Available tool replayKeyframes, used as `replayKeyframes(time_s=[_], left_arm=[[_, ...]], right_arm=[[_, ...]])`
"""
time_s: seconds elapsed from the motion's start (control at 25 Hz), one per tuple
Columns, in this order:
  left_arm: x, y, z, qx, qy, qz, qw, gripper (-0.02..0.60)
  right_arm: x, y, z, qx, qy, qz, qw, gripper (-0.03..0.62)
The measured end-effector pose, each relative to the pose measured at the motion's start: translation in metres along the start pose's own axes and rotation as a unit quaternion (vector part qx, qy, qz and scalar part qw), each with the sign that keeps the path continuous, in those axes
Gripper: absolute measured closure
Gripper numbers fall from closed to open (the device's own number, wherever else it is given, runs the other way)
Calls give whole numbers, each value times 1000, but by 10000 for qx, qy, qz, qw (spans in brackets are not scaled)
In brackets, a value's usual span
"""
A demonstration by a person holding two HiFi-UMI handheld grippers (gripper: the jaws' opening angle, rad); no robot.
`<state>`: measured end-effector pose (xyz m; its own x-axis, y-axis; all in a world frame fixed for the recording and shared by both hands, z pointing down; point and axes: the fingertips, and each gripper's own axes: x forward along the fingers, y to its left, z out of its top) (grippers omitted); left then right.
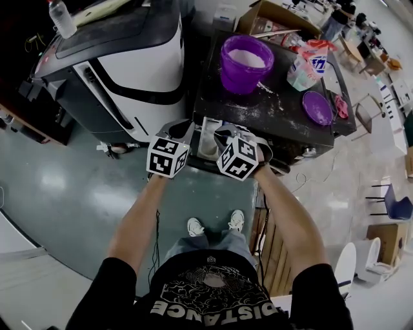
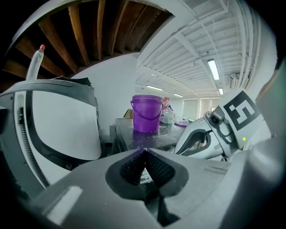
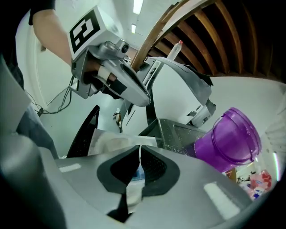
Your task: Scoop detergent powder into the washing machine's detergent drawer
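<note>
Two grippers hang side by side at the near edge of the counter (image 1: 277, 115). From the head view the open drawer (image 1: 208, 143) shows between them, jutting out under that edge toward the near left corner.

The left gripper (image 2: 144, 152) has its jaws closed tip to tip with nothing between them. The right gripper (image 3: 139, 147) is narrow, with only a thin slit left, and it grips nothing. The pale drawer lies just past its tips and shows through the slit.

The bucket (image 1: 245, 64) stands open near the far left corner with white powder (image 1: 248, 58) inside. Loose grains (image 1: 271, 87) speckle the dark top beside the bucket toward the middle. A bag (image 1: 310, 61) stands at the far edge toward the right corner. A purple lid (image 1: 317, 107) lies flat near the right edge.

Off the left edge sits a white and black machine (image 1: 129, 58) with a bottle (image 1: 62, 18) lying on top.
</note>
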<state>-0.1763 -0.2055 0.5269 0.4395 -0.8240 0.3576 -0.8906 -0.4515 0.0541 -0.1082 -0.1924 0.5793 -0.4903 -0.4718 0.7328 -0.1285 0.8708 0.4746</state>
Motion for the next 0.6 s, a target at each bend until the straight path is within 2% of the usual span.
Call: replayKeyframes(time_s=[0.24,0.48,0.6], left_arm=[[-5,4,2,-100,-39,83,9999,581],[-10,-3,21,-151,-63,106,9998,581],[-13,-8,33,-138,-81,94,9998,581]], right_arm=[[-3,-3,4,92,-58,-28,9999,559],[-26,-15,11,1137,-436,-80,9925,559],[-38,-19,14,1371,-535,-137,9890,559]])
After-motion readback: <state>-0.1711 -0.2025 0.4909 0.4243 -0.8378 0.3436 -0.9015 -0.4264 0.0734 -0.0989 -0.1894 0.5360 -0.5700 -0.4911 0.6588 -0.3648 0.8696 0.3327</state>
